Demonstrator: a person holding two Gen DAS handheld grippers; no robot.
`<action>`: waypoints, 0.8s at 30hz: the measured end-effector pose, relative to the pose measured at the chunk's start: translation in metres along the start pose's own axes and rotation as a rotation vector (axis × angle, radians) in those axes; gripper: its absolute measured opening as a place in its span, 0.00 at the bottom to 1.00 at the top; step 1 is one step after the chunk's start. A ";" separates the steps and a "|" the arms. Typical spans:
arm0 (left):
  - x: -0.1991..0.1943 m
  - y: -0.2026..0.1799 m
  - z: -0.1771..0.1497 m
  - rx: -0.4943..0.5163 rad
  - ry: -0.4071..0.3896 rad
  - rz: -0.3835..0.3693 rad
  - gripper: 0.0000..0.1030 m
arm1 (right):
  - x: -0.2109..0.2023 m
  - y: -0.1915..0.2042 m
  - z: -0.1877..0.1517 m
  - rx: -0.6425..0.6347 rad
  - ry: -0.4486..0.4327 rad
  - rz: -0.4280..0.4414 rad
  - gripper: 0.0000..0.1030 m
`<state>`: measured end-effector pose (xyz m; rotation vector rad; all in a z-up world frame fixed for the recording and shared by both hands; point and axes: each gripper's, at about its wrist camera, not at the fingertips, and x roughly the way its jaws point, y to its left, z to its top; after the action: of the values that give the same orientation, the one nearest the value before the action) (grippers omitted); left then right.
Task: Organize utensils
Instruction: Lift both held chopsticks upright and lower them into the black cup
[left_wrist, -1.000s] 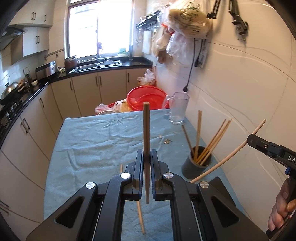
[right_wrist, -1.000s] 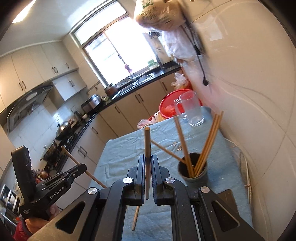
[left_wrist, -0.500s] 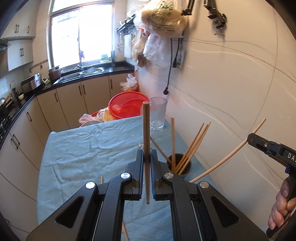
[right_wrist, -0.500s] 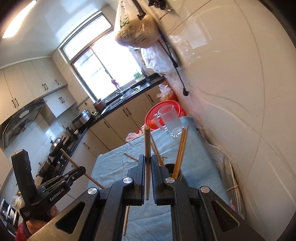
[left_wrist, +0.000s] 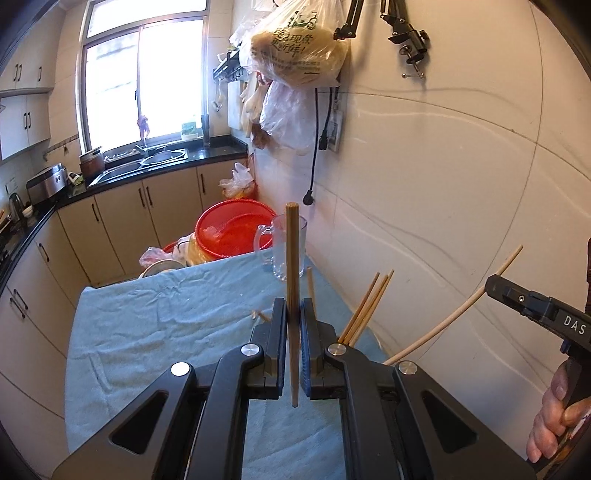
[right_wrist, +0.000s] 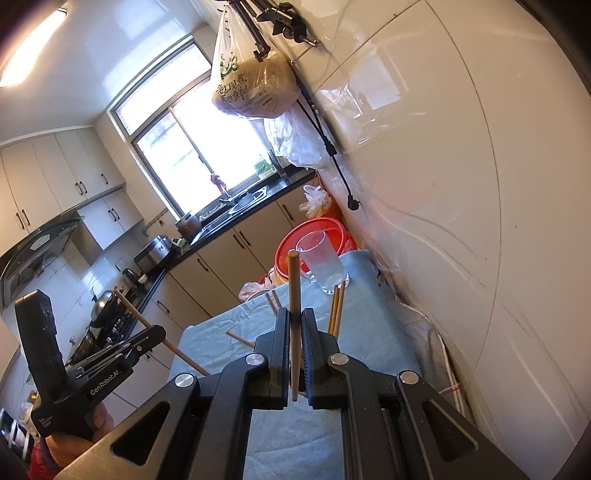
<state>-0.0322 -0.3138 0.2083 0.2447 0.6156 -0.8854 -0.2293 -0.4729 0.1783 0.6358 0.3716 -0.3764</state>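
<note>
My left gripper (left_wrist: 293, 306) is shut on a brown wooden chopstick (left_wrist: 291, 254) that stands upright between its jaws. Several chopsticks (left_wrist: 365, 306) lean out from behind its right finger; their holder is hidden. At the right edge, my right gripper (left_wrist: 496, 286) is shut on a pale chopstick (left_wrist: 450, 321), with a hand below it. In the right wrist view, the right gripper (right_wrist: 294, 314) clamps its chopstick (right_wrist: 294, 280) upright, with the standing chopsticks (right_wrist: 338, 306) just beyond. The left gripper (right_wrist: 157, 332) holds its chopstick (right_wrist: 136, 314) at lower left.
A blue cloth (left_wrist: 147, 332) covers the table, and a loose chopstick (right_wrist: 240, 338) lies on it. A glass mug (left_wrist: 277, 251) stands at the far end by the white wall (left_wrist: 443, 184). A red basin (left_wrist: 229, 229) sits behind the table. Plastic bags (left_wrist: 299, 44) hang overhead.
Both grippers have moved forward and upward toward the chopstick holder, each still holding its chopstick. The dark holder cup, visible earlier, is now hidden behind the gripper fingers.
</note>
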 end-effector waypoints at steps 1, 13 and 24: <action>0.001 -0.001 0.002 0.000 -0.002 -0.003 0.06 | 0.002 -0.001 0.001 0.000 0.000 0.000 0.07; 0.025 -0.008 0.023 -0.052 0.017 -0.048 0.06 | 0.022 -0.005 0.014 0.000 0.001 -0.009 0.07; 0.060 -0.005 0.025 -0.078 0.048 -0.039 0.06 | 0.050 -0.012 0.013 -0.012 0.040 -0.041 0.07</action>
<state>0.0029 -0.3672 0.1929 0.1842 0.6997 -0.8935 -0.1880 -0.5015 0.1601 0.6253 0.4254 -0.4008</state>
